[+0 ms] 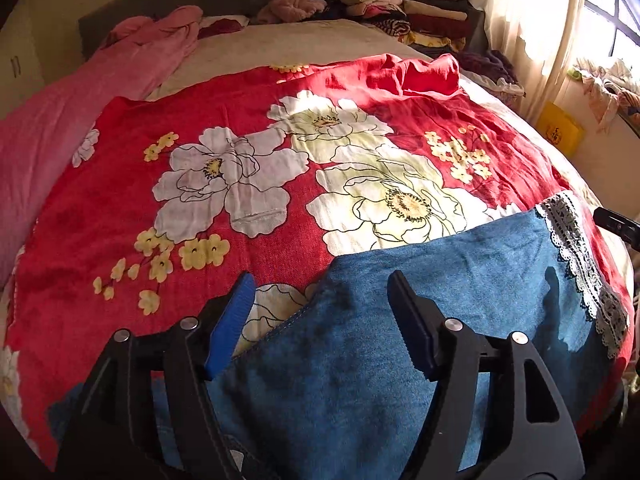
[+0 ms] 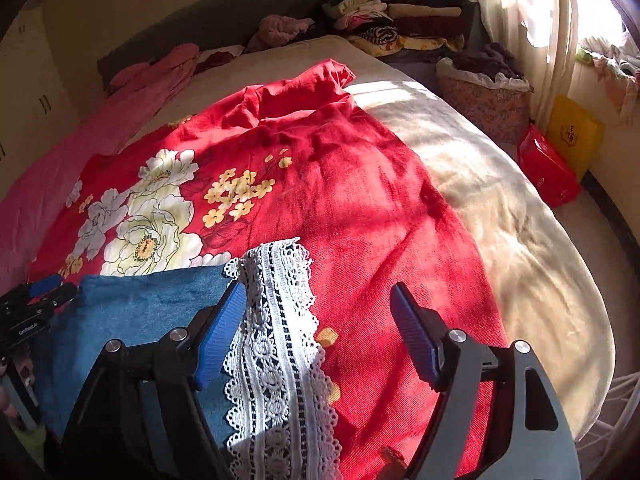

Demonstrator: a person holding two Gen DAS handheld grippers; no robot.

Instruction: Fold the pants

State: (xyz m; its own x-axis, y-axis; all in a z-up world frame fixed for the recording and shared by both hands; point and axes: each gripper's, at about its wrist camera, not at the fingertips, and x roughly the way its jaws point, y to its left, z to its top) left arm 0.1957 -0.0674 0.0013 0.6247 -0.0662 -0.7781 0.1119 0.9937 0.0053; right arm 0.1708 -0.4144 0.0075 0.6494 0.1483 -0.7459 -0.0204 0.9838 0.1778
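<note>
I am seeing the blue denim pants (image 1: pixel 400 320) lying flat on the red floral sheet (image 1: pixel 240 128), which is spread over the bed (image 2: pixel 500 208).

Left wrist view: the left gripper (image 1: pixel 320 312) is hovering over the pants' left edge, its fingers (image 1: pixel 234 320) standing spread apart and holding nothing. The left finger is sitting over the sheet, the right over denim. The lace trim (image 1: pixel 580 264) is running down the pants' right side, and a dark tip of the right gripper (image 1: pixel 616 224) is showing at the frame's edge.

Right wrist view: the right gripper (image 2: pixel 316 328) is positioned over the lace trim (image 2: pixel 276 340), fingers (image 2: pixel 222 332) also wide apart and empty. I cannot tell whether the left finger is touching the cloth. The left gripper (image 2: pixel 36 304) is appearing at the far left.

Only this view is showing the red package (image 2: pixel 548 172) and the laundry basket (image 2: pixel 484 100). Both views are showing the folded clothes stack (image 1: pixel 404 4) beyond the bed and the pink blanket (image 1: pixel 60 120).
</note>
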